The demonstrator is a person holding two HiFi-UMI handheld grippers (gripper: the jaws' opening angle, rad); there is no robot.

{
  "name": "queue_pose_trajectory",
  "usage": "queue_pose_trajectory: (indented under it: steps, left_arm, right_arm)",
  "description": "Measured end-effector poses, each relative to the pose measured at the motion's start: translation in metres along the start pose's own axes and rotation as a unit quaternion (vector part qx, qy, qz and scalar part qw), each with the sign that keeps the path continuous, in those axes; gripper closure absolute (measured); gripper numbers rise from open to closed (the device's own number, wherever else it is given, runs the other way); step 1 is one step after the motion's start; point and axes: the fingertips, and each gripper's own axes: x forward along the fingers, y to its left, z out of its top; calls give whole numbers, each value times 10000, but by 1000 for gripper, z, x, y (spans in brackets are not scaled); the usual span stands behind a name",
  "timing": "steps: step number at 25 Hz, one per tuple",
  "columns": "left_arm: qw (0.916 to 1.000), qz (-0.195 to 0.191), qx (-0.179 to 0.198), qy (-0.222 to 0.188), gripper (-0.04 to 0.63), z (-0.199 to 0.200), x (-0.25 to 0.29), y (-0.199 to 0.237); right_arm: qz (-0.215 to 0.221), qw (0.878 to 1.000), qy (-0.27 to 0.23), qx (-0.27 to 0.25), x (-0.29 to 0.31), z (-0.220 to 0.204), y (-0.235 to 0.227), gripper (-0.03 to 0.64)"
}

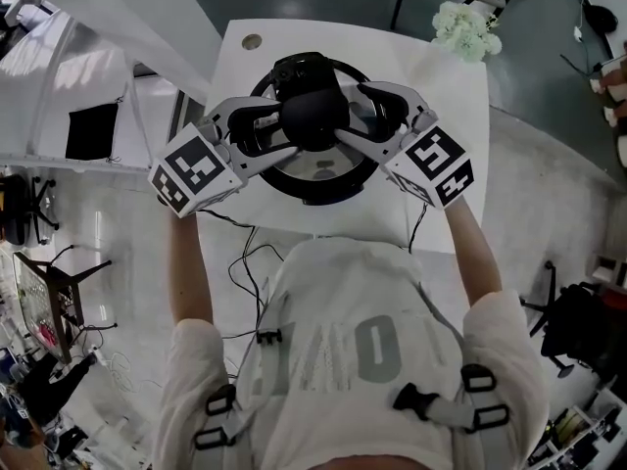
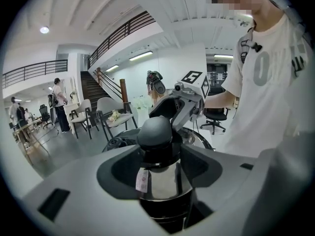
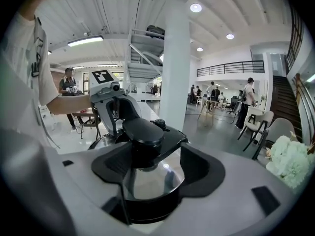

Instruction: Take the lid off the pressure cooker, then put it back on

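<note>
While the left gripper (image 1: 286, 130) clamps the lid knob (image 1: 313, 116), the right gripper (image 1: 345, 116) flanks it, jaws slack.

The person's shirt (image 1: 323, 292) carries large grey letters, but only an O is sure. A small white label (image 2: 141, 179) sticks on the lid (image 2: 165, 186), its print too small to read. The left cube (image 1: 194, 171) and the right cube (image 1: 439, 164) show black square markers.

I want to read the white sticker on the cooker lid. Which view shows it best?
The left gripper view: the sticker sits below the knob, facing the camera. The head view and right gripper view do not show it.
</note>
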Motion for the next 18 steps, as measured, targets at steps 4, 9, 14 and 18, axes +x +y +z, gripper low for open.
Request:
queue_pose_trajectory:
  steps: [4, 9, 14, 18]
  left_arm:
    - [9999, 47, -90, -53, 341, -2, 1, 1]
    - [9934, 260, -354, -1063, 359, 23, -13, 13]
    - [9759, 1343, -382, -1674, 359, 53, -59, 51]
    - [9432, 2664, -172, -1976, 374, 73, -84, 71]
  right_arm:
    - [66, 10000, 7, -34, 2, -1, 0, 304]
    - [448, 9988, -51, 189, 2, -1, 5, 333]
    - [264, 9976, -615, 162, -25, 37, -11, 382]
    - [-281, 9962, -817, -85, -38, 58, -32, 388]
